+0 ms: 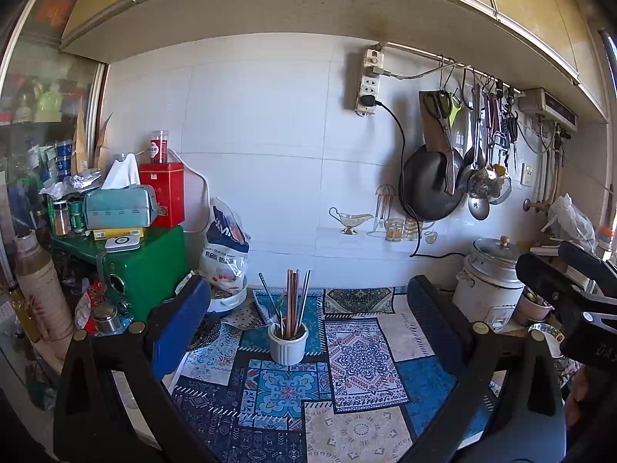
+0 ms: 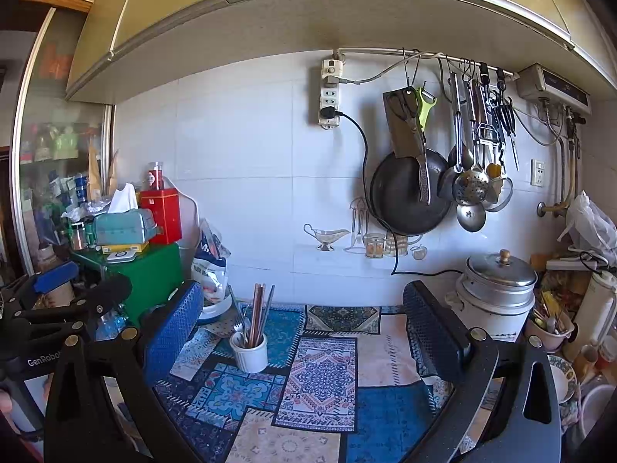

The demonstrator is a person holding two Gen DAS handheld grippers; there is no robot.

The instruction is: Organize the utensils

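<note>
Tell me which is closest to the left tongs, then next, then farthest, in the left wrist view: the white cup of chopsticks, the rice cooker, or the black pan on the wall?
From the left tongs:
1. White ribbed ceramic cup, between the fingers, on the patterned mat.
2. White rice cooker with metal lid, right, by the wall.
3. Black round pan, hanging on the wall, upper right.
</note>
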